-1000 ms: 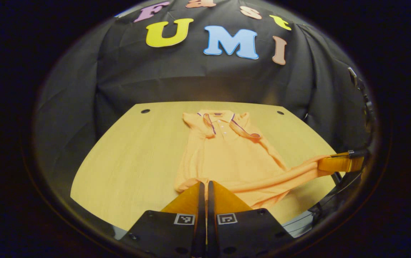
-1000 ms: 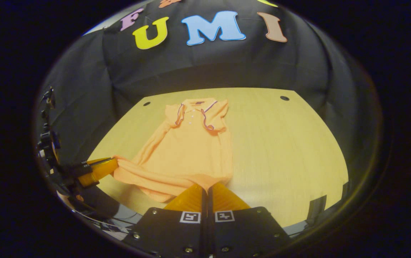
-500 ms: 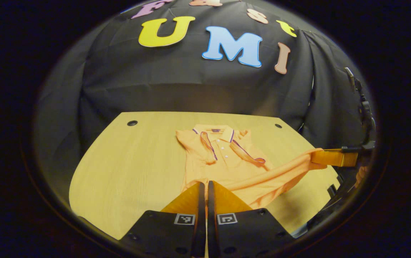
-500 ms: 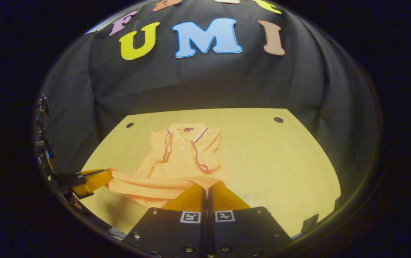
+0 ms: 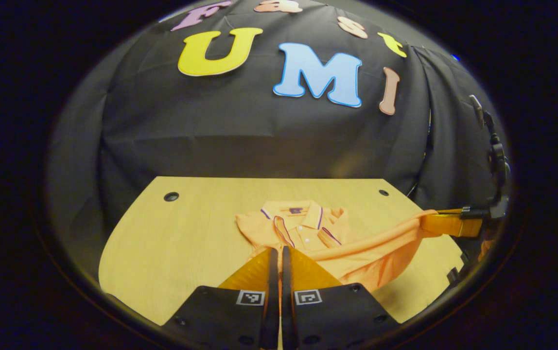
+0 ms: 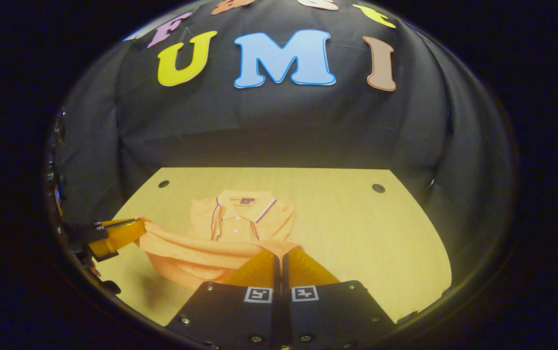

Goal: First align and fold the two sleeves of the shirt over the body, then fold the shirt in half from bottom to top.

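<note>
Jaws of both grippers are pressed together on the bottom hem of the shirt (image 5: 303, 228), one at each lower corner, with the fabric pinched between the fingers. Starting at the left of the left gripper view, bare pale wood of the worktop (image 5: 172, 243) runs out to a small dark hole (image 5: 171, 196) near the far left corner; toward the middle lies the shirt, its collar (image 5: 291, 216) with dark trim and a row of small buttons facing up and resting flat on the wood near the far edge. At the bottom centre the left gripper (image 5: 275, 262) holds its corner of the hem raised off the worktop, in front of the collar. From there the lifted hem stretches as a taut band to the right, where the right gripper (image 5: 446, 224) grips the other corner above the worktop's right edge; below the band the cloth sags in a loose fold. A second hole (image 5: 383, 192) sits near the far right corner. In the right gripper view the left gripper (image 6: 116, 236) shows at the left edge with the hem running across to the right gripper (image 6: 279, 265) at bottom centre, the collar (image 6: 242, 211) lying beyond it, and bare worktop (image 6: 366, 243) spreading to the right.
</note>
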